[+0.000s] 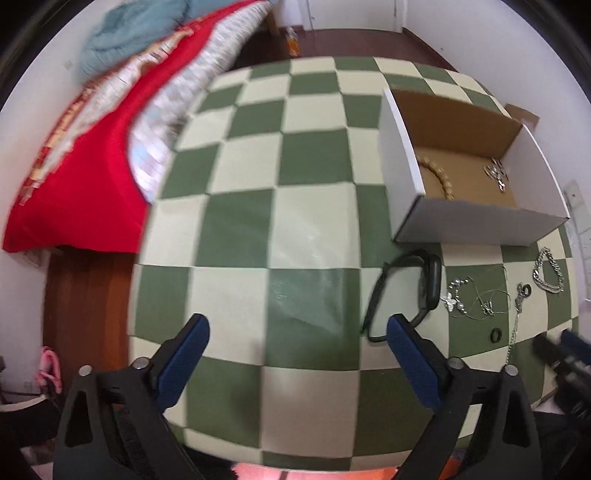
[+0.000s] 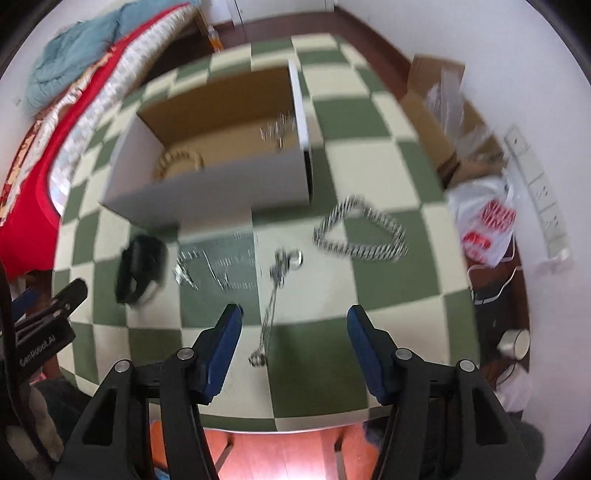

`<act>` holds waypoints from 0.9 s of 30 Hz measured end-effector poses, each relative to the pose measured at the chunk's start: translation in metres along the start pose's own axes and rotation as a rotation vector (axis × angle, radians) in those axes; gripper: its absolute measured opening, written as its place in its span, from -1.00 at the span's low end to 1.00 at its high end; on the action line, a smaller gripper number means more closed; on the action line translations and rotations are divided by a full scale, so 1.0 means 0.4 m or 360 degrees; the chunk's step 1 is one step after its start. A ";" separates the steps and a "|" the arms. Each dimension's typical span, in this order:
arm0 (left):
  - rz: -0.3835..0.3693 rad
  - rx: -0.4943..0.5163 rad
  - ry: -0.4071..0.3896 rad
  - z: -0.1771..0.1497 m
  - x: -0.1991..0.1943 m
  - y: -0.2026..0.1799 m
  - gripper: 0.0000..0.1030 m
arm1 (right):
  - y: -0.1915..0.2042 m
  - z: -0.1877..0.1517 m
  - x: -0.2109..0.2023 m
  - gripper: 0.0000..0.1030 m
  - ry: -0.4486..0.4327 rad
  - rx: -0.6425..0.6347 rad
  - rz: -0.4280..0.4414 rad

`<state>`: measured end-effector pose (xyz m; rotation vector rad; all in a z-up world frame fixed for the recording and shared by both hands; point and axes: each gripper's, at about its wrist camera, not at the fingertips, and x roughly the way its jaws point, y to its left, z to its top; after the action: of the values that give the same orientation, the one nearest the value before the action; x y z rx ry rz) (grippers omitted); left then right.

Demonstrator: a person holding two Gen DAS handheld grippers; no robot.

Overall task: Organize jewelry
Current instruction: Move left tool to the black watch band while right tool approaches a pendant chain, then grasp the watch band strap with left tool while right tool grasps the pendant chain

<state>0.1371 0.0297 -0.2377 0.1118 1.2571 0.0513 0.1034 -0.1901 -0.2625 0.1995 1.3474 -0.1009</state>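
An open white cardboard box (image 1: 402, 155) (image 2: 207, 188) stands on the green-and-cream checked table (image 1: 280, 206). A beige bead bracelet (image 1: 441, 177) (image 2: 177, 160) and a silver piece (image 1: 496, 173) (image 2: 275, 131) lie inside it. In front of the box lie a black smartwatch (image 1: 430, 284) (image 2: 138, 267), thin silver chains (image 1: 469, 301) (image 2: 218, 267), a long silver chain with a ring (image 1: 517, 317) (image 2: 275, 295), a thick silver chain bracelet (image 1: 548, 269) (image 2: 360, 230) and a small dark ring (image 1: 495, 335). My left gripper (image 1: 297, 332) is open and empty left of the watch. My right gripper (image 2: 293, 319) is open and empty above the long chain.
A red quilt (image 1: 74, 177) and blue blanket (image 1: 125, 33) lie on the bed left of the table. Right of the table stand a brown cardboard box (image 2: 436, 122), a white plastic bag (image 2: 484, 221) and a power strip (image 2: 535, 184). The near table edge (image 2: 295, 424) is below my fingers.
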 end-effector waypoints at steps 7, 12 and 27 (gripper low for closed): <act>-0.0116 -0.0022 0.0048 0.013 0.051 -0.017 0.70 | 0.023 -0.033 0.074 0.14 0.0067 -0.0021 -0.0023; -0.0178 0.0019 0.0111 0.021 0.090 -0.039 -0.39 | 0.057 -0.040 0.084 -0.11 0.0013 -0.0130 -0.0143; -0.0096 0.0059 0.0044 -0.079 0.012 -0.055 -0.92 | -0.076 -0.061 0.014 -1.00 -0.0044 0.0024 0.0130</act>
<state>0.1082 0.0101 -0.2543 0.1055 1.2885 -0.0224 0.0755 -0.2146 -0.2756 0.2647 1.3093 -0.0447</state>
